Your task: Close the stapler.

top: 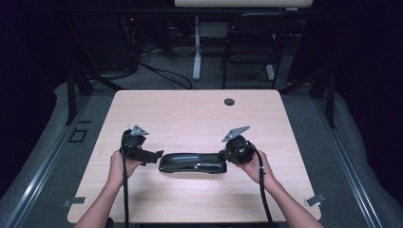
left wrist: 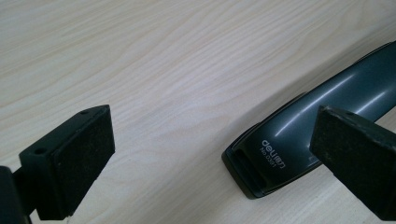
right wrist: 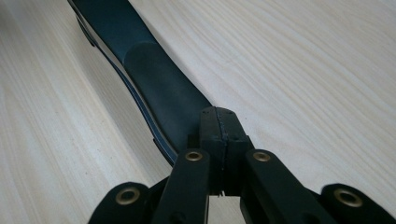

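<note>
Wooden table (top: 190,109), stapler (top: 192,162) lengthwise left-right

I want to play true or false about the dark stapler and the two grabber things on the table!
1. The stapler lies on the wooden table. True.
2. The left gripper is shut tight. False: its jaws stand wide open, the stapler's end between them and untouched.
3. The right gripper has its jaws pressed together. True.
4. The stapler is bright red. False: it is dark grey-blue.
5. A small round hole sits near the table's far edge. True.
</note>
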Demonstrator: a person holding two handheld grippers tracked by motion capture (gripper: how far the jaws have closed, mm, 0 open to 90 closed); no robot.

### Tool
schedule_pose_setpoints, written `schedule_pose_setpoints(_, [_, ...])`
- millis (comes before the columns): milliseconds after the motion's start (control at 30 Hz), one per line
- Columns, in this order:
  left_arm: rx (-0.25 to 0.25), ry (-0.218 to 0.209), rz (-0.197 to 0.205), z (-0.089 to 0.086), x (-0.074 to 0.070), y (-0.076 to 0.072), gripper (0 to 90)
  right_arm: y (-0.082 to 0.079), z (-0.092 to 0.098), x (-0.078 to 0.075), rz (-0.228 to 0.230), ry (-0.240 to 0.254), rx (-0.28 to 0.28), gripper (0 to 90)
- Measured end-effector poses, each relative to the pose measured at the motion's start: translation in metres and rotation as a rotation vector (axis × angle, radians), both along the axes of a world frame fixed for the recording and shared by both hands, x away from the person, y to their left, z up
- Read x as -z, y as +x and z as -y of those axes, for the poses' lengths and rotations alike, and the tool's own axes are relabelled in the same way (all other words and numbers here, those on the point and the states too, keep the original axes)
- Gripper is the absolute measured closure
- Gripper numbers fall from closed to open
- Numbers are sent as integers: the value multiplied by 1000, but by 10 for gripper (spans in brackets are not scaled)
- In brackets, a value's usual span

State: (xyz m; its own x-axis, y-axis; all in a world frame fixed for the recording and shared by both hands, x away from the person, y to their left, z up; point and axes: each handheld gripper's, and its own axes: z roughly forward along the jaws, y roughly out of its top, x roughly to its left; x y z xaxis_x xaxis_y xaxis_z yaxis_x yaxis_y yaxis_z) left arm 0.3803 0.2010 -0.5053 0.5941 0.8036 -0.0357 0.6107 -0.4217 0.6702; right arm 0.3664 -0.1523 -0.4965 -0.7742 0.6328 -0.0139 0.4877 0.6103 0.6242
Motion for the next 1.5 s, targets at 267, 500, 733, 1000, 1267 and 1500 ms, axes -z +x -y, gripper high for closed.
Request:
schedule_pose_setpoints(267, [1,1,2,1,1,0,0,0,0,2,-3,4,9,900])
schedule_pose_setpoints(500, [-1,-3,1,0,1,2,0,-5,4,-19,62,91,5,881])
schedule_pose_setpoints(733, [-8,-8,4,-2,1,2,0,-11,10,-31,97,118,16,772])
schedule_pose_setpoints(1000, [-16,-16,5,-5,1,3,0,-18,36,-43,109,151,41,630])
schedule_pose_setpoints(1267, [-40,-23,26,-12,-1,3,0,-23,71,-43,117,143,145,281])
schedule_pose_setpoints(1500, [-50,-29,29,-14,-2,4,0,-28,100,-33,101,112,219,87])
